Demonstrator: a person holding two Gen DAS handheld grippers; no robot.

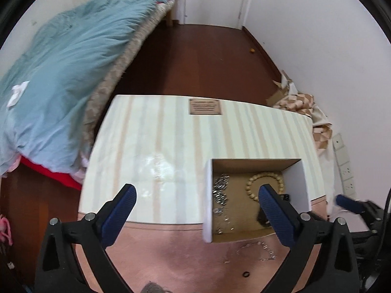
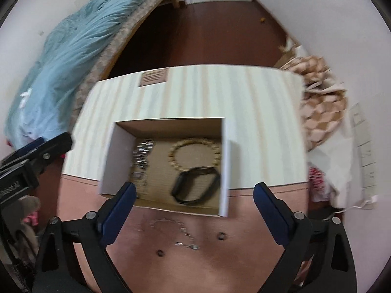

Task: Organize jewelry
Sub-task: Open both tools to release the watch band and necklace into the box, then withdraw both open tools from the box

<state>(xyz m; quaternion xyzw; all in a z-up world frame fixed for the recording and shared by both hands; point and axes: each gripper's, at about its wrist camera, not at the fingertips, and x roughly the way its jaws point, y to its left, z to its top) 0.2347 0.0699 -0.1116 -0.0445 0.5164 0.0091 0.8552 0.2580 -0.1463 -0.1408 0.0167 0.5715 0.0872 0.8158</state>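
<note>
Holding bracelets [image 2: 193, 152], the box [image 2: 226, 146] sits open.

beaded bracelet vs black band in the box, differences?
The pale wooden beaded bracelet is tan, built of round beads, and lies toward the box's far wall. The black smooth band is dark, one continuous strap, and lies nearer the open front. Both are closed loops lying flat inside the white cardboard box.

The table [image 2: 256, 112] has stripes and a pink edge. On it sit an open box [image 2: 226, 156], a silver chain [image 2: 180, 232] and two small dark rings [image 2: 222, 235].
</note>
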